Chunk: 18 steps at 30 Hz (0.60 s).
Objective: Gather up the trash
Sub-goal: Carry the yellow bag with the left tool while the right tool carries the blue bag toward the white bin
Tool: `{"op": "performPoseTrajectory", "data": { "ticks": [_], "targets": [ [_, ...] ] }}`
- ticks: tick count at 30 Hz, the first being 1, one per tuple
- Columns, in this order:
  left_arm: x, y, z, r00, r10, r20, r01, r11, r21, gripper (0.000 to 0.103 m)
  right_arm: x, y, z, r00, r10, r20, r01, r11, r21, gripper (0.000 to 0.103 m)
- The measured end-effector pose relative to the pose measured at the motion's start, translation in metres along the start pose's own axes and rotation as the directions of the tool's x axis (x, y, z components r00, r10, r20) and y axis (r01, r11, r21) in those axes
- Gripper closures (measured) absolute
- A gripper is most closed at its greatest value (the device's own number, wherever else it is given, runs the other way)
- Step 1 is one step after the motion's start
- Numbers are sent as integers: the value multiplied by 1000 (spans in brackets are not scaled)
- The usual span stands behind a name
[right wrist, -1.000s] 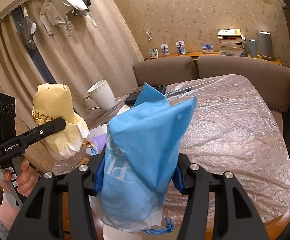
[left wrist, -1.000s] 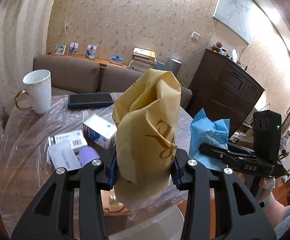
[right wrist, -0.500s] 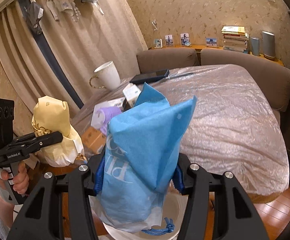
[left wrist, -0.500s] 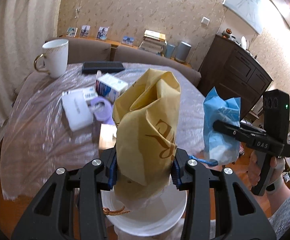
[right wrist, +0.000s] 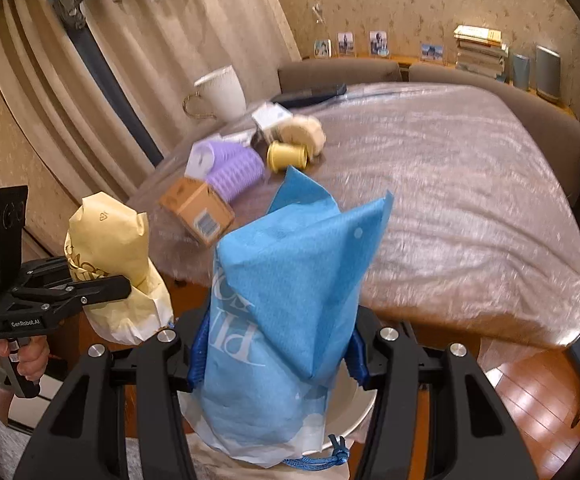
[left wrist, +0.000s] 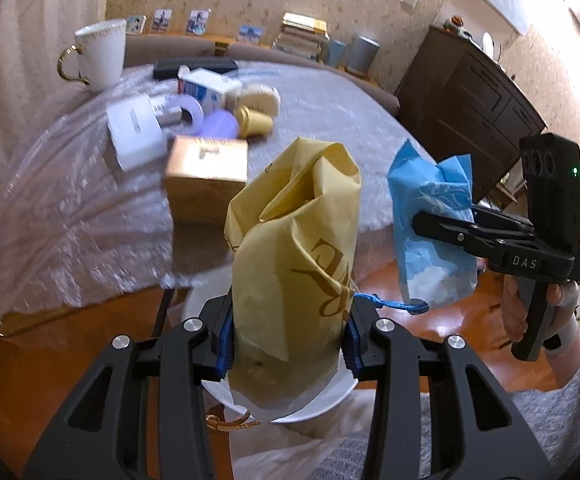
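The yellow bag (left wrist: 293, 280) hides most of the white bin (left wrist: 329, 404) at six o'clock, and in the right wrist view the blue bag (right wrist: 290, 312) covers all but a sliver of its rim. Table clutter at eleven o'clock is motion-blurred: the brown box (left wrist: 206, 176) label and white carton (left wrist: 206, 88) print are unreadable. The person's right hand (left wrist: 529, 312) is cut off at four o'clock.

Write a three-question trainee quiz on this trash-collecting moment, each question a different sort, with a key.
1. True or false: the left gripper is empty.
2. Multiple choice: the right gripper grips a) a mug b) a blue bag c) a purple roller.
3. Fill in: below both bags sits a white ____.

Key: 1. False, it clamps the yellow bag. 2. b. 3. bin, only its round rim shows.
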<state>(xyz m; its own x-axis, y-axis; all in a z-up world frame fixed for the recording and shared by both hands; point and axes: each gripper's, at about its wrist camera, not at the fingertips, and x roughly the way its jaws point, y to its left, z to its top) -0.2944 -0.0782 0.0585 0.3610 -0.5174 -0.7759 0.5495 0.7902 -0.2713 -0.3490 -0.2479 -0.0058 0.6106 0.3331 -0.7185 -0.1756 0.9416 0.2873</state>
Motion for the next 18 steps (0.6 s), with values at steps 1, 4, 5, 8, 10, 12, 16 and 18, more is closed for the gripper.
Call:
{"op": "performPoseTrajectory", "data": {
  "ticks": [1, 4, 5, 8, 10, 12, 16, 18],
  "targets": [
    [4, -1, -3, 1000, 2, -11, -2, 1000, 4, 60, 2, 0, -2, 1000, -6, -8, 6, 1000, -5, 51],
    [15, -1, -7, 999, 5, -41, -4, 1000, 10, 60, 11, 3, -11, 999, -8, -36, 8, 1000, -8, 51],
    [19, 0, -9, 999, 8, -51, -8, 1000, 12, 60, 13, 2, -14, 999, -10, -42, 9, 1000, -8, 51],
    [29, 2, -14, 997, 18, -72, -16, 1000, 16, 60, 21, 1, -20, 998, -14, -68, 14, 1000, -3, 51],
    [36, 2, -18, 996, 22, -85, -20, 1000, 19, 60, 27, 1, -24, 996, -22, -86, 22, 1000, -2, 51],
    [43, 4, -21, 995, 29, -96, -27, 999, 22, 60, 33, 2, -27, 994, -30, -101, 29, 1000, -7, 51],
    [56, 8, -27, 992, 39, -123, -36, 999, 23, 60, 46, 2, -32, 990, -46, -130, 45, 999, -16, 51],
    [63, 10, -29, 990, 42, -136, -39, 999, 25, 60, 52, 1, -35, 989, -53, -142, 52, 999, -13, 51]
  ]
}}
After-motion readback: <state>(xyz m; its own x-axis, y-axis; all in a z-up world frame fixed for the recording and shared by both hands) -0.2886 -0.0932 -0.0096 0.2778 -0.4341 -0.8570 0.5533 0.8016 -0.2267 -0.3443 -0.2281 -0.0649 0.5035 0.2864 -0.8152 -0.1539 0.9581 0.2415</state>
